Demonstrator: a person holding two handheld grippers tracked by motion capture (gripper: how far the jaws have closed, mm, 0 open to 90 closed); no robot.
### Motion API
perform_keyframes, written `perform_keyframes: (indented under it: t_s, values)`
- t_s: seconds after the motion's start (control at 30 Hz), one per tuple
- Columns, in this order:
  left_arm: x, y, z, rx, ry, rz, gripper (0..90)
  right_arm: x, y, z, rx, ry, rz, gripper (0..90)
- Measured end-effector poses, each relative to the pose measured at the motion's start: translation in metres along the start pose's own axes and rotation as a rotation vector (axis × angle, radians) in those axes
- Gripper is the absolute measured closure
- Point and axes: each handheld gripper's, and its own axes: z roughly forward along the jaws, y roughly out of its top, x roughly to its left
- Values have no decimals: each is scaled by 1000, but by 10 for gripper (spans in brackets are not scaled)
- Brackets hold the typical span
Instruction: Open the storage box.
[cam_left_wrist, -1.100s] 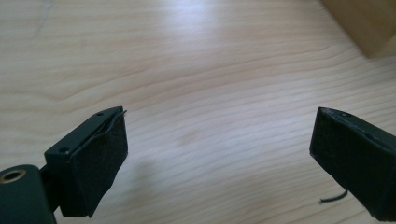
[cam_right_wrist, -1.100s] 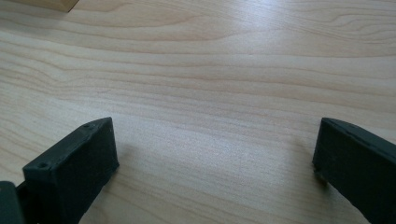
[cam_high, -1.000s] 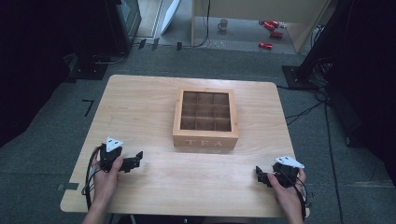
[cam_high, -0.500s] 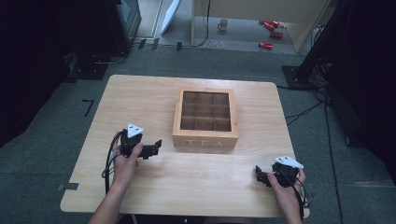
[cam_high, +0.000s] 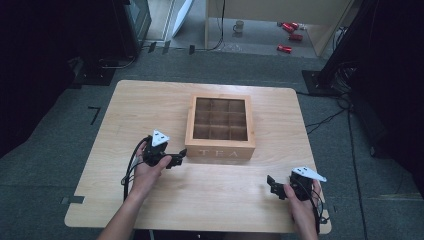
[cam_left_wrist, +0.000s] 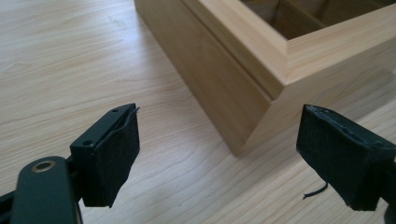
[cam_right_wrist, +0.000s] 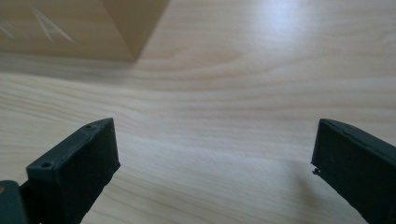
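A wooden tea box (cam_high: 220, 127) with a windowed lid and "TEA" on its front stands at the table's middle. My left gripper (cam_high: 177, 157) sits just off the box's front left corner, pointing at it. In the left gripper view the gripper (cam_left_wrist: 219, 140) is open; its jaws have just been closing a little, and the box corner (cam_left_wrist: 252, 93) stands ahead of the gap, not touched by the pads. My right gripper (cam_high: 274, 185) rests near the front right of the table, open, with only bare wood between its jaws (cam_right_wrist: 215, 149). The box's front right corner (cam_right_wrist: 70, 28) lies farther off.
The light wooden table (cam_high: 150, 105) has rounded corners and sits on grey floor. A black cable (cam_high: 131, 165) loops from the left gripper. On the floor beyond the table are a cup (cam_high: 239, 26) and red objects (cam_high: 290, 35).
My left hand has moved right and forward, from the table's front left to the box's front left corner. The right hand has stayed put.
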Motion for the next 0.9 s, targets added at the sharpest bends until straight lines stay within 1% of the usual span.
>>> perform_keyframes:
  t_s: [0.1,0.13,0.2,0.27,0.3,0.33,0.37,0.4,0.43,0.5,0.57,0.67,0.73,0.8,0.9]
  values:
    - [-5,0,5,-5,-28,-3,139,8,10,-5,-33,19,11,2]
    - [-7,-1,6,1,-31,7,139,11,14,-6,-47,28,18,2]
    - [-10,-1,9,9,-40,13,140,16,21,-7,-66,45,30,2]
    - [-12,-1,11,14,-39,10,150,22,29,-7,-73,59,27,2]
    - [-12,0,13,15,-46,7,156,25,33,-6,-75,64,20,2]
    - [-13,0,15,17,-50,1,171,29,37,-5,-77,71,12,2]
    - [-13,0,15,17,-50,1,221,29,37,-5,-77,71,12,2]
    - [-13,1,16,19,-52,2,221,34,43,-3,-79,77,-5,2]
    - [-13,1,17,20,-56,0,242,38,47,-2,-77,83,-14,2]
    - [-14,1,17,23,-63,6,318,45,55,0,-78,83,-36,2]
    - [-14,1,18,27,-79,1,398,53,63,3,-85,84,-55,2]
    - [-14,2,18,34,-100,-1,475,61,74,6,-92,92,-62,2]
    - [-16,2,19,35,-110,8,523,66,79,9,-93,97,-59,6]
    - [-16,2,20,39,-114,11,519,71,83,10,-99,94,-56,38]
    - [-13,2,20,38,-129,10,528,78,87,12,-93,98,-63,55]
